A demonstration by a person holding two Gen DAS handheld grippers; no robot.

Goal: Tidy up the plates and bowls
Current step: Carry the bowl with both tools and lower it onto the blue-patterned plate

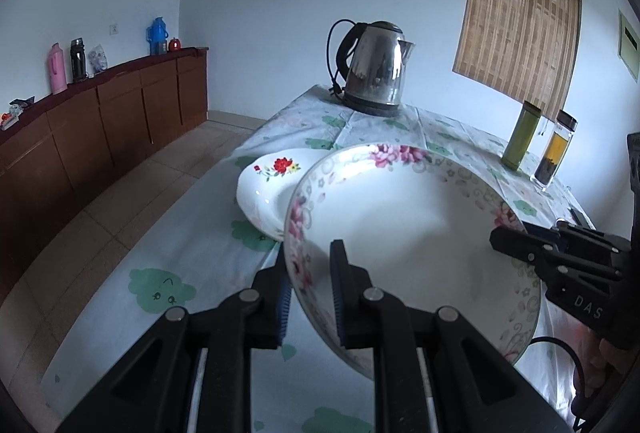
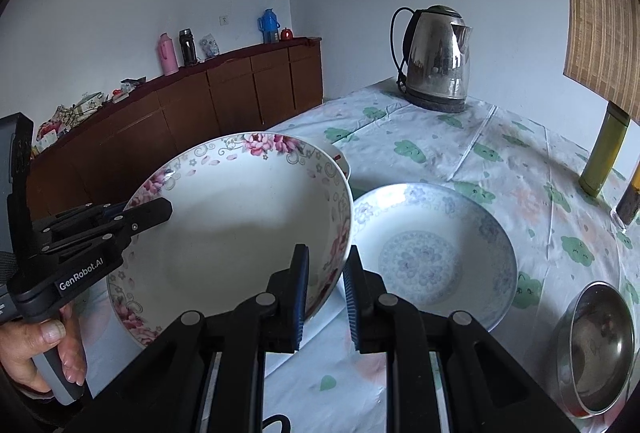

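A large white plate with a pink flower rim [image 1: 404, 225] [image 2: 240, 217] is held up off the table, tilted. My left gripper [image 1: 310, 297] is shut on its left rim, one finger on each side. My right gripper [image 2: 326, 293] is shut on its right rim; it also shows in the left wrist view [image 1: 516, 245]. My left gripper shows in the right wrist view [image 2: 132, 219] at the plate's left rim. A white plate with a red flower [image 1: 272, 185] lies behind on the table. A blue-patterned plate [image 2: 436, 253] lies to the right.
A steel kettle [image 1: 374, 67] [image 2: 438, 59] stands at the table's far end. A green bottle [image 1: 520, 137] and a tea jar [image 1: 554, 153] stand at the right edge. A steel bowl [image 2: 596, 349] sits near right. A brown cabinet [image 1: 100, 121] lines the left wall.
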